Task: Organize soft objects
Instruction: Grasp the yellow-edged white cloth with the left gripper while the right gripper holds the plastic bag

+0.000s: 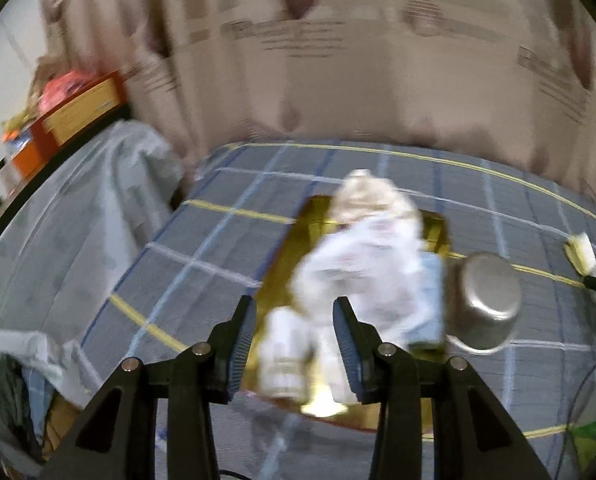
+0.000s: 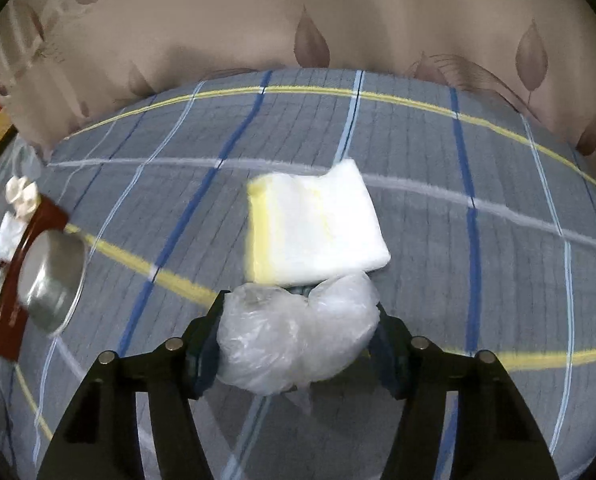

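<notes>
On the plaid bedcover (image 2: 437, 216), the right gripper (image 2: 298, 332) clasps a crumpled clear plastic bag (image 2: 294, 340) between its fingers, just in front of a white-and-yellow sponge pad (image 2: 317, 228) lying flat. The left gripper (image 1: 294, 340) hangs with its fingers apart, holding nothing, above a gold tray (image 1: 290, 256) piled with white soft bundles (image 1: 361, 264) (badly blurred). A steel pot (image 1: 483, 300) lies tipped beside the tray.

The bed (image 2: 417, 152) lies open along its far edge by the curtain (image 2: 218, 20) and toward its right side. A steel bowl (image 1: 481, 300) touches the heaped tray (image 1: 437, 228); a white pad (image 2: 313, 228) blocks the middle.
</notes>
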Motion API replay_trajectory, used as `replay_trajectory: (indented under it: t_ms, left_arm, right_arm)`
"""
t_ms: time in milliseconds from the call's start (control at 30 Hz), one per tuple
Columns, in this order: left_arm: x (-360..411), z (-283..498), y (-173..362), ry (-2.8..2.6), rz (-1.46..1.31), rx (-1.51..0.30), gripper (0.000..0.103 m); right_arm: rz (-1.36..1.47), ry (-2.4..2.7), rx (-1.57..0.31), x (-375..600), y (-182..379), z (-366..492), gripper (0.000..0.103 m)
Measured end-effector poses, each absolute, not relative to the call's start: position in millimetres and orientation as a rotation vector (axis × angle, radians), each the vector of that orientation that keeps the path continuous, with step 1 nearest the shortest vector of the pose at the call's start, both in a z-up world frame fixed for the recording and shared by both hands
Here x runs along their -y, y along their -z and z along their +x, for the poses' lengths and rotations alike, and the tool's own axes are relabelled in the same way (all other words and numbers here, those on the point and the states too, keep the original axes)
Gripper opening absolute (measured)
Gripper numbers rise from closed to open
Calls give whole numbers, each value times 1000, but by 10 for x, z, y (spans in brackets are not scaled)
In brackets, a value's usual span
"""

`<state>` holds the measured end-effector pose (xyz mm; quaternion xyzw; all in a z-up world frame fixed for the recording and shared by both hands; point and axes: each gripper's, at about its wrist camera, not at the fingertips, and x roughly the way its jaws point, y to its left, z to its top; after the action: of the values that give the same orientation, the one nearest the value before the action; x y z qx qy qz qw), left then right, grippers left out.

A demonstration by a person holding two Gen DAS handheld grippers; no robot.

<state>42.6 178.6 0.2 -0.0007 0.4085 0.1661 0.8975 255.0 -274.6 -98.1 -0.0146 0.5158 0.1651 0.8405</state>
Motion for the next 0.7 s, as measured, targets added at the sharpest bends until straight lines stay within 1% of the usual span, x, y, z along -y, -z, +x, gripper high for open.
replay_trajectory:
  t_ms: [167,300,567,667,700]
  left_arm:
    - [-1202,617,15,-191,61,-859,41]
    - [-737,826,65,-51,60,-891,41]
    - [29,1278,162,172,25,-959,41]
    - [329,1485,183,236,15,-989,45]
    - [415,1544,186,260,12,-996,48]
  right_arm:
    - [-11,-287,-1039,3063,866,2251,59]
    - [-32,-156,-988,3388,810,2028,59]
    - [-20,-22,-952,3752,892,1768,59]
    - [-3,-17,-954,3787,953,1771,59]
    - [7,-17,-946,3798,962,1767,59]
